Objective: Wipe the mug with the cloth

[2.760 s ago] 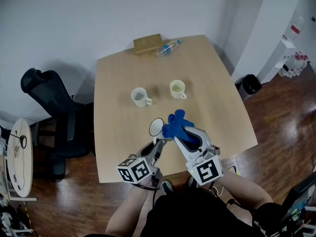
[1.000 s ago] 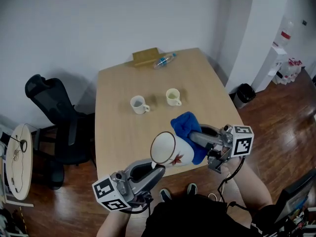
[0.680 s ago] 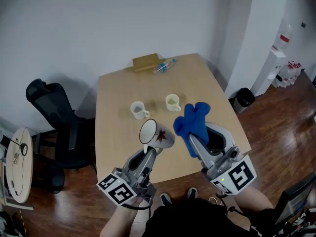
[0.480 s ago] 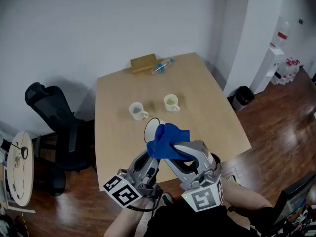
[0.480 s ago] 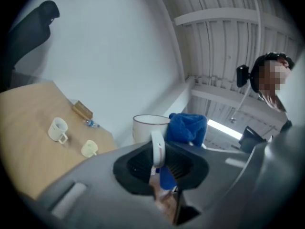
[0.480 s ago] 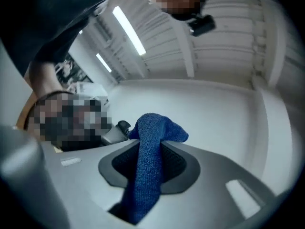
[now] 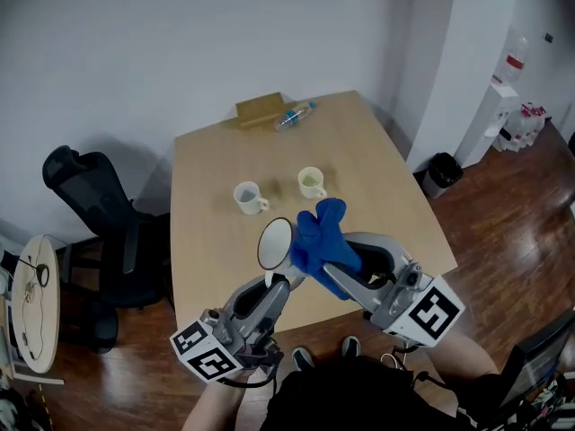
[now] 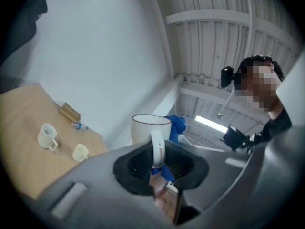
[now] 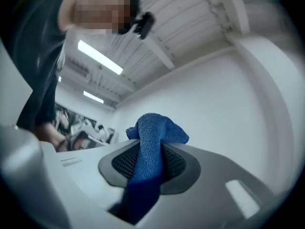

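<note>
A white mug (image 7: 275, 242) is held up over the table's near edge, its mouth facing the camera. My left gripper (image 7: 271, 282) is shut on it; in the left gripper view the mug's handle (image 8: 157, 150) is pinched between the jaws (image 8: 157, 162). The blue cloth (image 7: 322, 237) is bunched against the mug's right side and rises a little above it. My right gripper (image 7: 341, 268) is shut on this cloth. In the right gripper view the cloth (image 9: 151, 151) fills the gap between the pads (image 9: 150, 165). The cloth (image 8: 175, 126) also peeks out behind the mug in the left gripper view.
Two more pale mugs (image 7: 248, 196) (image 7: 311, 182) stand mid-table (image 7: 386, 196). A cardboard box (image 7: 259, 109) and a plastic bottle (image 7: 295, 115) lie at its far edge. An office chair (image 7: 85, 196) and a round side table (image 7: 31, 303) are left; a dark bin (image 7: 440, 171) is right.
The right gripper has swung right and rolled, carrying the cloth from in front of the mug to its right side. The left gripper has shifted slightly with the mug still in it.
</note>
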Tool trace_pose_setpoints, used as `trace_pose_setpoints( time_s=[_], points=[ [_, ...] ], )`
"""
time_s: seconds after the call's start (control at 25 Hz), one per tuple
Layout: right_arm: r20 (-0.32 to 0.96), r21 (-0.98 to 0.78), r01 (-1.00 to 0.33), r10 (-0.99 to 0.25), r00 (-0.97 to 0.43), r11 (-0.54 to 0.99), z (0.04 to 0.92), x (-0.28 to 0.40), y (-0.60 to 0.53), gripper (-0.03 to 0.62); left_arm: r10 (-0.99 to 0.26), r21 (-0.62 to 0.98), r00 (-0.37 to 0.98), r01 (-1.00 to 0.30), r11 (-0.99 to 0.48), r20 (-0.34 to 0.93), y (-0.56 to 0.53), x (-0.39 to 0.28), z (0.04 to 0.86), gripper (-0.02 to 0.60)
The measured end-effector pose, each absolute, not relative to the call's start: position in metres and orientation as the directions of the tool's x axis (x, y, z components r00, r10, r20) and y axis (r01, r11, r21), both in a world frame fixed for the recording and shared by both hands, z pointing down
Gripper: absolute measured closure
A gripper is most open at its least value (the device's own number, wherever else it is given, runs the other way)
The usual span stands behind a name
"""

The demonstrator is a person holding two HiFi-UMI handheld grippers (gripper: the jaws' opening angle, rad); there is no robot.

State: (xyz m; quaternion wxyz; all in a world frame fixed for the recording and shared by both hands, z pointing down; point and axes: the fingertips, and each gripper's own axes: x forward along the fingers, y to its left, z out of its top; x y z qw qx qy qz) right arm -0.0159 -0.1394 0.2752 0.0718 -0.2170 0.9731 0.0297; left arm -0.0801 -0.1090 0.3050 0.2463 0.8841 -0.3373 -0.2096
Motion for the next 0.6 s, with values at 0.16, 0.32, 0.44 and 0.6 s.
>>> trace_pose_setpoints(
  time_s=[0.16, 0.32, 0.44, 0.6],
  points=[
    [-0.212, -0.370, -0.136, -0.226, -0.951, 0.919, 0.281, -0.001, -0.171, 0.488, -0.545, 0.511, 0.799, -0.367, -0.778, -0.256, -0.083, -0.070, 0.292, 0.518],
    [-0.367, -0.652, 0.216, -0.053, -0.929, 0.727, 0.305, 0.004, -0.165, 0.488, -0.422, 0.464, 0.858, -0.259, -0.847, -0.292, -0.060, -0.053, 0.281, 0.518],
    [-0.555, -0.712, 0.490, 0.024, -0.831, 0.502, 0.311, 0.005, -0.149, 0.488, -0.331, 0.445, 0.873, -0.152, -0.882, -0.358, -0.045, -0.044, 0.270, 0.518],
    [-0.737, -0.669, 0.734, 0.028, -0.676, 0.119, 0.300, -0.013, -0.116, 0.488, -0.222, 0.411, 0.871, -0.026, -0.911, -0.438, -0.026, -0.039, 0.263, 0.518]
  ],
)
